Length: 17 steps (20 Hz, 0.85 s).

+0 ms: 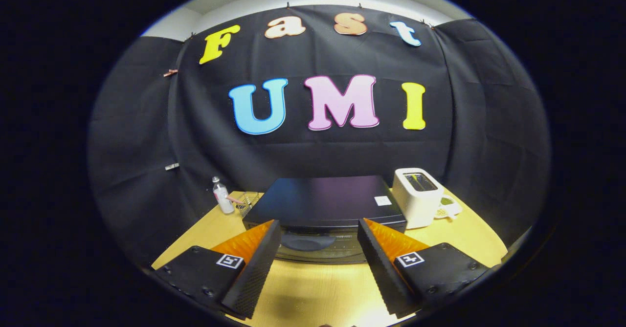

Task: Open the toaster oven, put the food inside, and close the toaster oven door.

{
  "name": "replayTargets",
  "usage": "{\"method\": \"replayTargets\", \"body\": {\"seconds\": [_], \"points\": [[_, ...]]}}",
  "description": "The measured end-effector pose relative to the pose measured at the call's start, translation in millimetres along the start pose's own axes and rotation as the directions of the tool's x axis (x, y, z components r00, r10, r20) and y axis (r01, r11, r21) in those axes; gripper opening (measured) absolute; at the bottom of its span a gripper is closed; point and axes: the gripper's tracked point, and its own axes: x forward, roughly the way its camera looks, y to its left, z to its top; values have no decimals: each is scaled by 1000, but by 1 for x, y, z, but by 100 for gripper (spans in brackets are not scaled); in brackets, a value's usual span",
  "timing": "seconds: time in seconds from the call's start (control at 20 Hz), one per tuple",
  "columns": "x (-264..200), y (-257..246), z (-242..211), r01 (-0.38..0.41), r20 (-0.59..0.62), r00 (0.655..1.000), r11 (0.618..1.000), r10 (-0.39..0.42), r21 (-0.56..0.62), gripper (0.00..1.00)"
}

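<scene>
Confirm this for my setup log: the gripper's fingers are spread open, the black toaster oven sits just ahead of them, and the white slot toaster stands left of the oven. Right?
One slip: the white slot toaster stands right of the black toaster oven, not left, as the gripper view shows. The gripper is open, fingers spread, with the oven just ahead of them.
</scene>
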Motion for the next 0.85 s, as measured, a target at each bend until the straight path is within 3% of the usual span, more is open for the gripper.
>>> {"method": "replayTargets", "body": {"seconds": [0.3,0.5,0.85], "points": [[-48,-50,-2,115,-1,993,993,-115,23,98],[-54,-59,0,128,7,992,991,-128,-34,98],[-52,-51,13,108,33,994,994,-109,22,98]]}}
